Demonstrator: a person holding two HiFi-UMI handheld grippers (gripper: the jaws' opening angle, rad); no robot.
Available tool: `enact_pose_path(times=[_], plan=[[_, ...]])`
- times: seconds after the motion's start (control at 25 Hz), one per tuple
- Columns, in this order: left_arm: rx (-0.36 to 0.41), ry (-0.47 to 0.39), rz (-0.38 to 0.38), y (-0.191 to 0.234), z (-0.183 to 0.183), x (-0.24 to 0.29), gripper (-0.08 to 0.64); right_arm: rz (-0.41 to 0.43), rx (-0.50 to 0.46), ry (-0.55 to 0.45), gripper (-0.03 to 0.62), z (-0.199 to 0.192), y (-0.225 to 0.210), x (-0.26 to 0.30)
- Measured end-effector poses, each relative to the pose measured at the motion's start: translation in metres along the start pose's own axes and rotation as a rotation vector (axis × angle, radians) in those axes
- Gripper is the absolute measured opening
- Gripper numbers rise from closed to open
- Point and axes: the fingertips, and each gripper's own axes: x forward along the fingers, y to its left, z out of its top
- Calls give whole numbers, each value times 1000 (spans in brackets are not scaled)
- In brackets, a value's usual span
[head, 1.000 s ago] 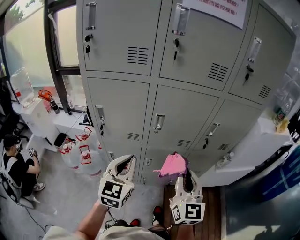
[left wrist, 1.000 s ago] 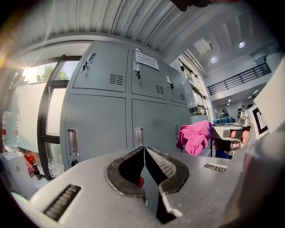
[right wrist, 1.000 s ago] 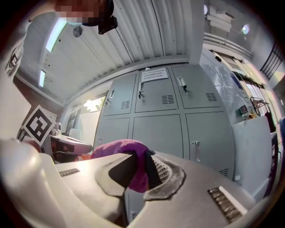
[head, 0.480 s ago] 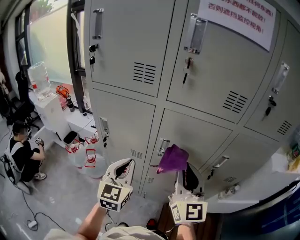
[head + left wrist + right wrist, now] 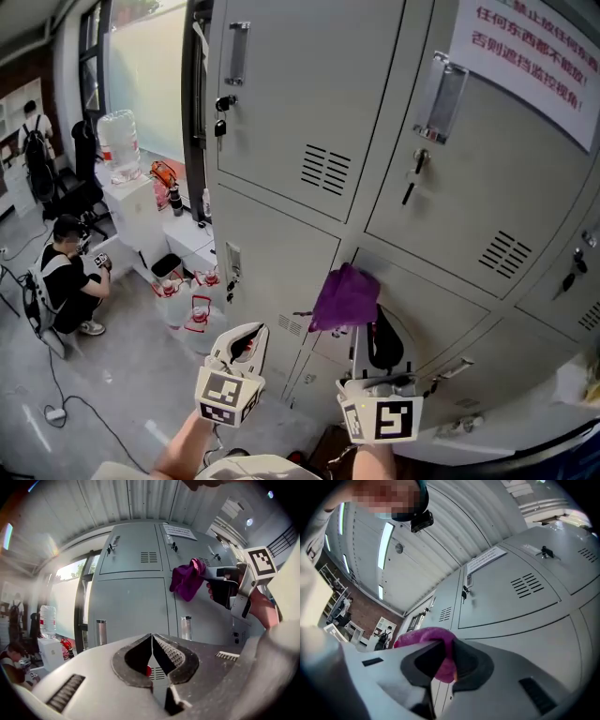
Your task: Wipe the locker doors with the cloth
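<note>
One purple cloth [image 5: 346,297] was clamped between the fingers of the right gripper [image 5: 364,330]. It was bunched above the fingertips and held up in front of a middle-row door of the grey locker doors [image 5: 309,103]. Whether the cloth touched the door surface could not be determined. The left gripper [image 5: 249,334] was held lower and to the left of the cloth, apart from it. Its fingers were clenched tip to tip with nothing between them.

Hardware on the doors around the cloth:
- A metal handle [image 5: 440,97] and a key [image 5: 412,180] hanging from its lock, on the upper door directly above the cloth.
- Vent slots [image 5: 326,169] on the upper-left door.
- A lower handle [image 5: 232,270] on the middle-left door, left of the cloth.
- A white notice [image 5: 534,56] with red print, fixed to the top-right door.

Left of the lockers, a window [image 5: 150,66] stood behind a white water dispenser [image 5: 131,202] carrying a bottle. Several water jugs [image 5: 192,314] stood on the floor [image 5: 112,375] at the locker base. A person [image 5: 66,277] sat low near them, well apart from both grippers.
</note>
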Motion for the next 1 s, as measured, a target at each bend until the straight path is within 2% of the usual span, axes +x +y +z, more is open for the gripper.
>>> enact_pose_path(times=[0.16, 0.4, 0.68, 1.0], plan=[[-3, 0, 47, 13, 1, -4, 28, 15, 13, -2, 55, -3, -2, 19], [-5, 10, 75, 21, -3, -8, 28, -28, 12, 26, 55, -19, -20, 39], [2, 8, 47, 15, -1, -2, 28, -69, -6, 27, 55, -19, -32, 38], [7, 3, -14, 2, 1, 9, 28, -156, -25, 44, 55, -15, -57, 17]])
